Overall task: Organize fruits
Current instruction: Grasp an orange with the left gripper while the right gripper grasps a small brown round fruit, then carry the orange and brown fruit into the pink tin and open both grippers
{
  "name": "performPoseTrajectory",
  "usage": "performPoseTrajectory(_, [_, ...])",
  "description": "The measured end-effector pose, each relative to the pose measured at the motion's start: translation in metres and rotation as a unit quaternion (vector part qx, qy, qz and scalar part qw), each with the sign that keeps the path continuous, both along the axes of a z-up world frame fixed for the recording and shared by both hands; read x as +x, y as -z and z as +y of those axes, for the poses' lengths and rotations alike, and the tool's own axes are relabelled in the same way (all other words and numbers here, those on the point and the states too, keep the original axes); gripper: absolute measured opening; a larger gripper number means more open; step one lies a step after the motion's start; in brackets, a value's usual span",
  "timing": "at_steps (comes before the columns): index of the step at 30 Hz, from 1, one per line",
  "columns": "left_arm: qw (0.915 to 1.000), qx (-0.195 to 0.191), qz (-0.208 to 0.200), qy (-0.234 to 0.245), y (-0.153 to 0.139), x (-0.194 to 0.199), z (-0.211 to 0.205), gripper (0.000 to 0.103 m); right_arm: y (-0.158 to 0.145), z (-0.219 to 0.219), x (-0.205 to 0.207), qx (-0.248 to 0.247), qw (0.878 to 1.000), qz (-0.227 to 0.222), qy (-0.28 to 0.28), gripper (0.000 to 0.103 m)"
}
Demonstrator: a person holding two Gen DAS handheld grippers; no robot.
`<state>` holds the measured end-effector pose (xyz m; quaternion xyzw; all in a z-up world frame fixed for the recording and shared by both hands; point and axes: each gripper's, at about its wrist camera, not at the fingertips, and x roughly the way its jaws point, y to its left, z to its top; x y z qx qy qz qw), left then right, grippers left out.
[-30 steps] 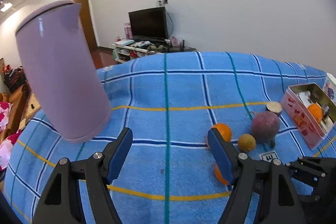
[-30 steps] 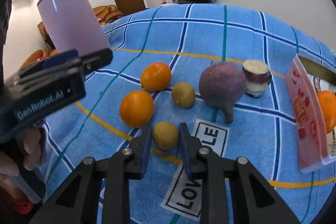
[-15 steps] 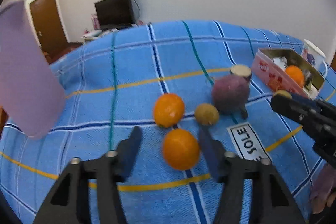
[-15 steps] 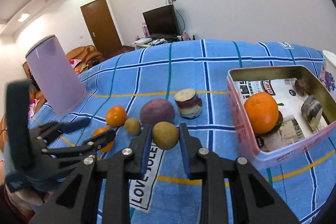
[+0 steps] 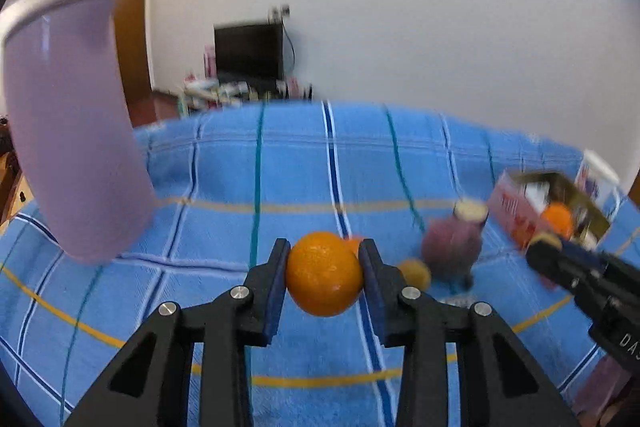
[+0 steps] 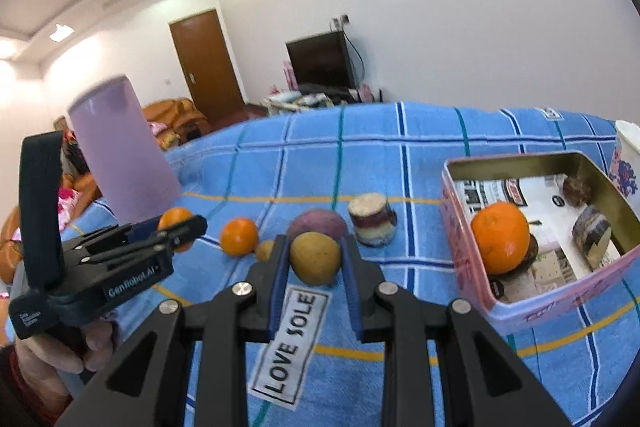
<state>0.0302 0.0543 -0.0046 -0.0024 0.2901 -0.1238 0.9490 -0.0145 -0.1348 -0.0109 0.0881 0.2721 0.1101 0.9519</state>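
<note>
The pink tin (image 6: 560,291) lies ahead and right of the right claw (image 6: 315,259), which is clamped on a yellow-brown fruit (image 6: 315,258) and nearer it than the left claw (image 5: 324,273), now closing on an orange (image 5: 324,273).

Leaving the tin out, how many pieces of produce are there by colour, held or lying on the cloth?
Orange fruit: 2, the other held
Yellow fruit: 2, the other held
Purple root: 1
Cut piece, purple and white: 1
Total: 6
</note>
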Motion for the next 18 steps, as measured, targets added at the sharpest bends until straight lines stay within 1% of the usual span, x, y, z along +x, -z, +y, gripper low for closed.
performPoseTrajectory(2, [0.9997,-0.012,-0.021,-0.001,-0.005,-0.005,0.002,0.037,-0.005,-0.001,-0.003,0.004,1.0,-0.014,-0.005,0.029])
performPoseTrajectory(5, [0.9989,-0.026,-0.038,0.006,-0.009,-0.009,0.001,0.037,-0.01,-0.001,-0.007,-0.002,1.0,-0.027,-0.001,0.029])
performPoseTrajectory(10, [0.9971,-0.042,-0.055,0.032,-0.01,-0.016,-0.008,0.037,-0.019,-0.003,-0.01,-0.041,0.998,-0.051,0.018,0.029])
performPoseTrajectory(12, [0.9967,-0.039,-0.06,0.037,-0.009,-0.018,-0.012,0.037,-0.023,-0.008,-0.012,-0.052,0.996,-0.062,0.024,0.029])
performPoseTrajectory(15, [0.9973,-0.036,-0.054,0.036,-0.007,-0.019,-0.018,0.037,-0.026,-0.019,-0.014,-0.066,0.995,-0.07,0.031,0.029])
performPoseTrajectory(18, [0.9981,-0.024,-0.047,0.031,-0.005,-0.019,-0.028,0.037,-0.022,-0.039,-0.012,-0.079,0.994,-0.065,0.046,0.029])
